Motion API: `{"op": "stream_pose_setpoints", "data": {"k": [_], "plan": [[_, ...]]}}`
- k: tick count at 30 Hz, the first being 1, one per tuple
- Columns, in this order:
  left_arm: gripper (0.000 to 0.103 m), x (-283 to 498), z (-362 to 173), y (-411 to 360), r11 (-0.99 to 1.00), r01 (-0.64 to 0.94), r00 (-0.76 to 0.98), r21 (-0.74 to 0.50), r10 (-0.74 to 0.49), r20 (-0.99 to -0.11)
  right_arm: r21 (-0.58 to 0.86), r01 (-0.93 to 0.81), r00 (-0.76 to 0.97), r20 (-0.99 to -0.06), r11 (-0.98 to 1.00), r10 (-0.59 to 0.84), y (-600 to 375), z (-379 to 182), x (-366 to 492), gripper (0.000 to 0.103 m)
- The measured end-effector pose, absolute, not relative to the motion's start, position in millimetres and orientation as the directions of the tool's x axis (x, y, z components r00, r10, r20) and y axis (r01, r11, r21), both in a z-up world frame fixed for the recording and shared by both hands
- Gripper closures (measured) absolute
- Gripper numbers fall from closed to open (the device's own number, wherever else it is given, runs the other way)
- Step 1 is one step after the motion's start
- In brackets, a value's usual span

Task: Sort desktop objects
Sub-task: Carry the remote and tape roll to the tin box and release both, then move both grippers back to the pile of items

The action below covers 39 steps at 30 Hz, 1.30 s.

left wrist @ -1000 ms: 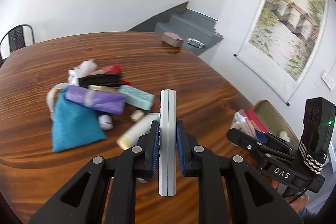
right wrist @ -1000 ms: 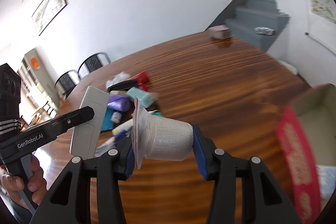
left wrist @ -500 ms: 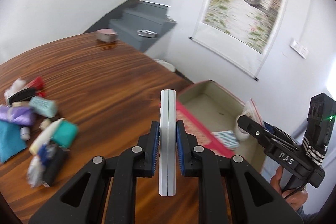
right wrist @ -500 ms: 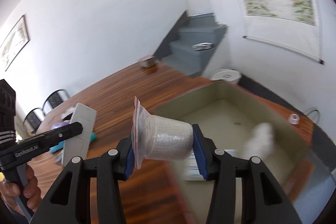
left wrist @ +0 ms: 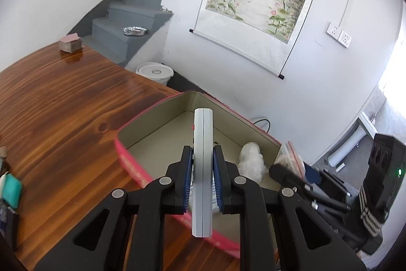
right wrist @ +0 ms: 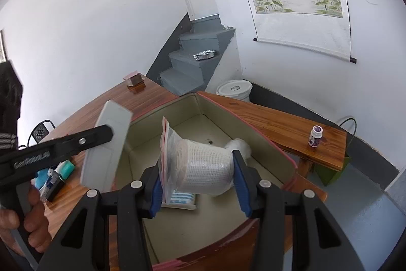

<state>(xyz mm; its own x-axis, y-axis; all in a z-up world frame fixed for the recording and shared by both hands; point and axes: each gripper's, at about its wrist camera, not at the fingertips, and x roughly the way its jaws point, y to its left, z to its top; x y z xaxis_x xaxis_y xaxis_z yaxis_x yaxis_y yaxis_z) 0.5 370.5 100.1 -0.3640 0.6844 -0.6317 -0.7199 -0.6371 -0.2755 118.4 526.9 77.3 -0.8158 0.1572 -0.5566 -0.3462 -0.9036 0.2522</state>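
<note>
1. Both my grippers have swung from the table's pile to above the pink box (left wrist: 132,164), which sits at the table's (left wrist: 63,103) corner.
2. My left gripper (left wrist: 203,169) is clamped on the flat grey device (left wrist: 202,169), edge-on over the box's near wall.
3. My right gripper (right wrist: 198,184) grips the bagged gauze roll (right wrist: 203,164) over the box's interior.
4. Inside lie a white wad (right wrist: 239,144) and a striped packet (right wrist: 182,198).

Black gripper (left wrist: 203,177); blue-padded jaws
</note>
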Motion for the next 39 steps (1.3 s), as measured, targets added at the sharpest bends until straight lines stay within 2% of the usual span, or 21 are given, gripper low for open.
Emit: {"op": "stream_pose_setpoints", "data": {"k": [9,10,12,13,16,25,39], "plan": [[0.085,-4.5,94.4,396.1,-0.642,-0.726,-0.366,-0.246,0.663,-0.653,0.244,-0.353,-0.803,-0.574,-0.903,0.158,532.0,70.0,112.9,0.050],[0.083,-5.1,93.5,396.7,-0.651,-0.721,-0.371,-0.239,0.653,-0.661,0.246,-0.354,-0.803,-0.575,-0.902,0.158,531.5,69.6,114.1,0.046],[0.074,-6.8,91.9,395.2,-0.666,-0.706,-0.378,-0.241,0.642,-0.668,0.259,-0.353,-0.807,-0.570,-0.899,0.153,532.3,69.2,114.2,0.034],[0.065,-7.7,91.4,392.4,-0.672,-0.698,-0.380,-0.248,0.641,-0.667,0.260,-0.354,-0.809,-0.567,-0.898,0.155,532.1,69.5,114.4,0.032],[0.050,-9.0,93.1,378.9,-0.690,-0.676,-0.407,-0.259,0.643,-0.648,0.259,-0.351,-0.810,-0.567,-0.900,0.153,529.9,70.0,112.6,0.032],[0.050,-13.2,99.4,336.1,-0.767,-0.612,-0.513,-0.191,0.569,-0.642,0.267,-0.305,-0.825,-0.554,-0.914,0.113,507.1,74.2,103.9,0.032],[0.050,-47.5,87.5,221.1,-0.898,-0.394,-0.616,-0.197,0.417,-0.668,0.275,-0.144,-0.848,-0.529,-0.950,-0.025,432.9,83.0,75.4,0.024]]}}
